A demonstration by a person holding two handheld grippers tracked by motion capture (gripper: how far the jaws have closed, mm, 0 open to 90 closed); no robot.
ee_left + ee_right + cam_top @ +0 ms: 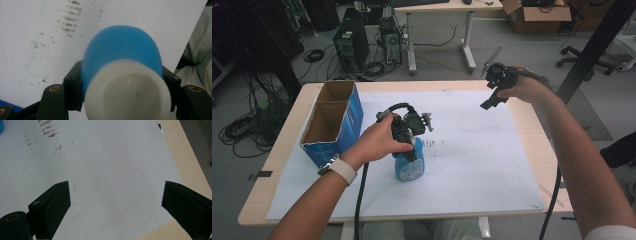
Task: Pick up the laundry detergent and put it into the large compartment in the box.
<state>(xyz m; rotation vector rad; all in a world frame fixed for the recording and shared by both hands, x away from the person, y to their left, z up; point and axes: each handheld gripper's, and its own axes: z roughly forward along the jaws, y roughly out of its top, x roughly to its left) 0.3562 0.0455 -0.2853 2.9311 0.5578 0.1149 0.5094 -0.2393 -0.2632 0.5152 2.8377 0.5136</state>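
Note:
A blue bottle [410, 166] with a white cap stands upright on the white paper sheet [472, 150], near the table's middle front. My left gripper [412, 145] comes down on it from above and is shut on its neck; in the left gripper view the white cap [128, 92] and blue shoulder [120, 47] sit squeezed between the two black jaws. My right gripper [493, 95] hangs in the air over the sheet's far right part, jaws wide apart with bare paper between them [116, 202].
An open blue cardboard box [332, 120] with two compartments stands at the left of the wooden table [532, 125], close to the left hand. Brown smudges [48, 130] mark the paper. Behind the table are computer towers [352, 42], cables and another desk.

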